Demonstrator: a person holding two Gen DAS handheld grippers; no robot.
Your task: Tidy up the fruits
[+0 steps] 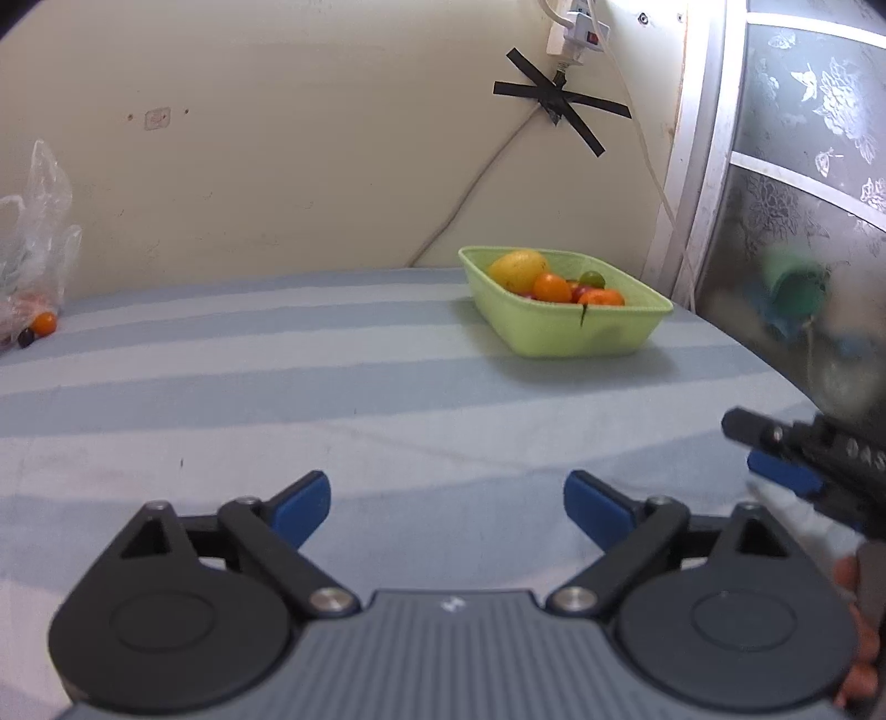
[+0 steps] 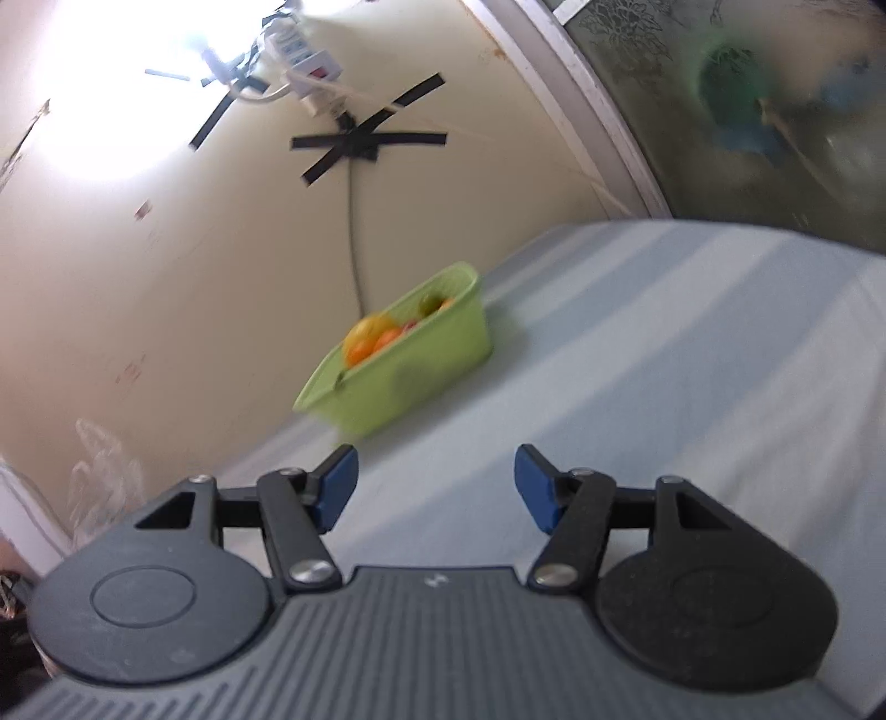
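The green basket (image 1: 565,327) sits level, one corner facing the camera.

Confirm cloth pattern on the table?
Wide pale blue and white stripes on the table cloth; clearest in the left wrist view.

A cream wall (image 1: 277,166) stands behind a table with a light blue striped cloth (image 1: 277,387). Black tape (image 1: 559,102) makes an X on the wall under a white power strip (image 1: 576,27). A flowery glass door (image 1: 803,166) is on the right.
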